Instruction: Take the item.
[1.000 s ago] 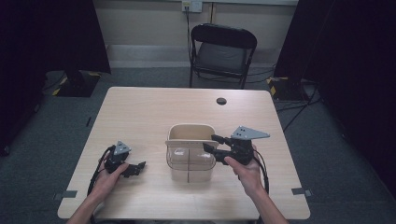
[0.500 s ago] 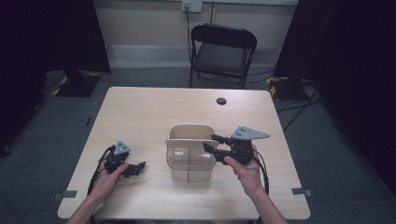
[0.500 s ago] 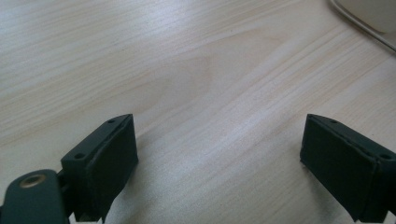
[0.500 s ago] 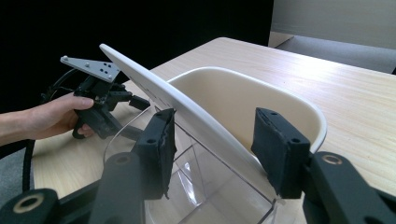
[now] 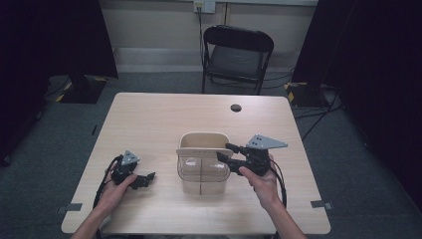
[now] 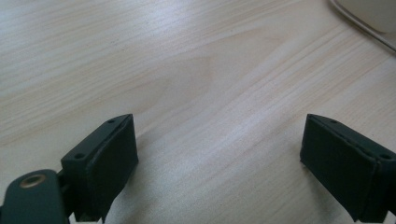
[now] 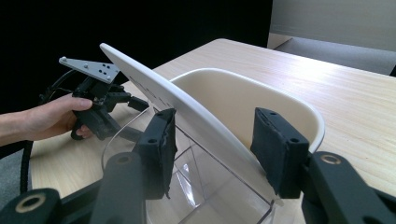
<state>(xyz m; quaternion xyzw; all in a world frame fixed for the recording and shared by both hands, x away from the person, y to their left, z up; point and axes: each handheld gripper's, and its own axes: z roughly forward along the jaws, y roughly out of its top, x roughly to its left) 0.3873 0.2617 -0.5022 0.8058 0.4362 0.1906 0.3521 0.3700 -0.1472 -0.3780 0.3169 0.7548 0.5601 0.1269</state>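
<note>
A beige tub [image 5: 201, 142] stands at the middle of the wooden table [image 5: 149, 119], with a clear plastic compartment [image 5: 199, 169] on its near side. In the right gripper view a white flat panel [image 7: 154, 88] slants over the clear compartment [image 7: 187, 186] and the beige tub [image 7: 243, 93]. My right gripper [image 5: 224, 152] reaches in from the tub's right side. Its jaws [image 7: 215, 149] stand on either side of the slanted panel and the clear wall, shut on them. My left gripper [image 5: 142, 180] rests low on the table, left of the tub. It [image 6: 219, 158] is open over bare wood.
A small black round thing [image 5: 236, 107] lies near the table's far edge. Behind the table stands a black folding chair [image 5: 238, 52]. A cable trails from each gripper toward the near edge. The tub's corner [image 6: 369, 14] shows at the upper right of the left gripper view.
</note>
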